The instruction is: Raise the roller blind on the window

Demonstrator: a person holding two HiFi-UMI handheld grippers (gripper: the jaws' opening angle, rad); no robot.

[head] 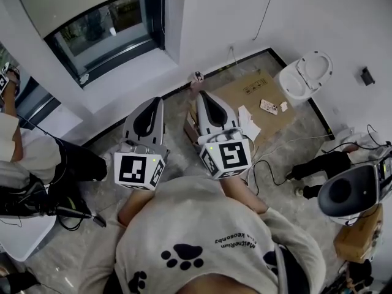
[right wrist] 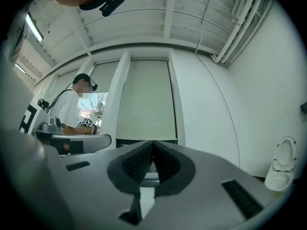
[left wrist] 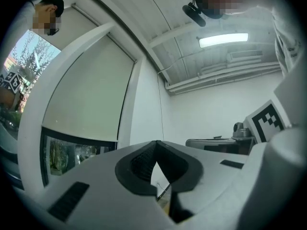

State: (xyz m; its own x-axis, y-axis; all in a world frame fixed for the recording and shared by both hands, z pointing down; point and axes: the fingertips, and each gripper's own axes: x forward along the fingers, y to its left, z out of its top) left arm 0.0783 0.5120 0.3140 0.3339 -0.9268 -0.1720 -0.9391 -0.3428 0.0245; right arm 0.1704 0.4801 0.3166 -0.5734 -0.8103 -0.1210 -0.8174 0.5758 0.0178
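Observation:
The pale roller blind (right wrist: 144, 99) hangs most of the way down over the window, leaving a strip of glass (head: 104, 32) at the bottom. In the left gripper view the same blind (left wrist: 86, 99) fills the left side. A thin pull cord (right wrist: 218, 95) runs down the white wall to the right of the window. My left gripper (head: 151, 100) and right gripper (head: 203, 95) are both shut with nothing between their jaws. They are held side by side in front of me, well short of the window and the cord.
Another person (head: 18, 149) stands at the left by a second window. A flattened cardboard box (head: 251, 94) lies on the floor ahead, a white toilet (head: 304, 75) beside it at the right. Cables trail over the floor at right.

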